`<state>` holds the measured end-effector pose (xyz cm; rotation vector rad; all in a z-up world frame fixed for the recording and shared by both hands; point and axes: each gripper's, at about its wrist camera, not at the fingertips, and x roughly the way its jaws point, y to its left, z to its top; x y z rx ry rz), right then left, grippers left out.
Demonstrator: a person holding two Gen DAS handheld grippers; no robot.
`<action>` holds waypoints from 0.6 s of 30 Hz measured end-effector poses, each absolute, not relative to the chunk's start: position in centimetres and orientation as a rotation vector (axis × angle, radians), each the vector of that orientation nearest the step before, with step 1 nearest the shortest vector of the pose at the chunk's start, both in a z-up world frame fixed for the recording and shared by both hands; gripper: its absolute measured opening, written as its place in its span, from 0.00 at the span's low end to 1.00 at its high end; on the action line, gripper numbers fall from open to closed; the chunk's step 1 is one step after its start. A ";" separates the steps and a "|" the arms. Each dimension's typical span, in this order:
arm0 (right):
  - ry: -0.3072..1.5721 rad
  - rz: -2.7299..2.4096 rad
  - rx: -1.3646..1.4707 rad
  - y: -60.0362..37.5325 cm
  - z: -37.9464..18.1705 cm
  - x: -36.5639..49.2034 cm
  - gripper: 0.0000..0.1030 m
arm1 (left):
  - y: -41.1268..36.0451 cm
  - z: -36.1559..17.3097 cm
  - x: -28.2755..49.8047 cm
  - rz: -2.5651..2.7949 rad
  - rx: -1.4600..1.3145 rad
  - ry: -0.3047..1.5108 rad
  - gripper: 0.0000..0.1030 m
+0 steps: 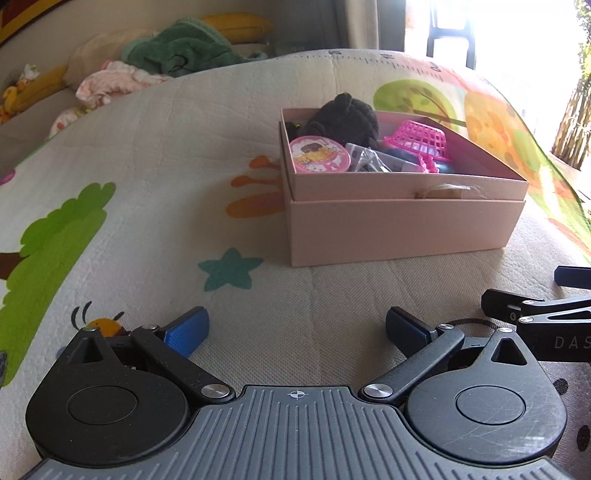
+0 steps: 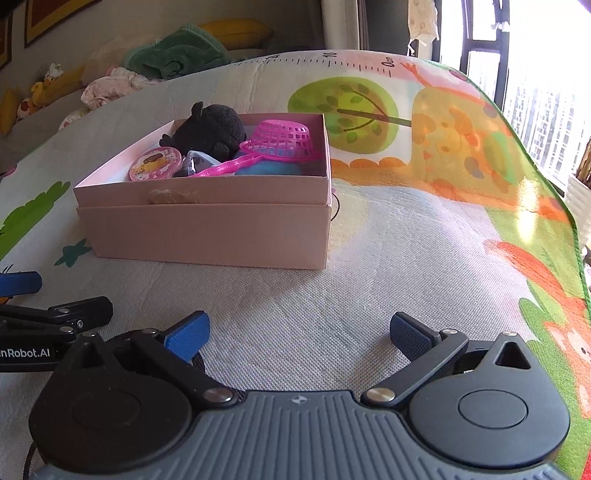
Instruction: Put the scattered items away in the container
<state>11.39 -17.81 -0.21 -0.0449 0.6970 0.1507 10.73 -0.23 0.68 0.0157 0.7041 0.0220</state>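
A pink cardboard box [image 1: 402, 229] [image 2: 207, 236] stands on a colourful play mat. It holds a black plush toy [image 1: 345, 118] [image 2: 212, 127], a round pink tin [image 1: 319, 155] [image 2: 155, 168], a pink plastic basket [image 1: 419, 138] [image 2: 282, 142], something blue [image 2: 264, 168] and a clear wrapped item [image 1: 369, 158]. My left gripper [image 1: 297, 328] hovers low over the mat in front of the box, open and empty. My right gripper [image 2: 299, 332] is also open and empty, short of the box's front right corner. Each gripper shows at the edge of the other's view.
The play mat [image 1: 147, 155] [image 2: 424, 229] spreads around the box. A sofa at the back left carries a green cloth [image 1: 181, 50], pink clothes [image 1: 114, 83] and yellow cushions [image 1: 236, 26]. A bright window [image 2: 535, 92] is on the right.
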 end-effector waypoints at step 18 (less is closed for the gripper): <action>0.698 0.151 -0.043 -17.7 -0.2 11.4 1.00 | -0.4 0.7 10.7 0.021 0.014 0.704 1.00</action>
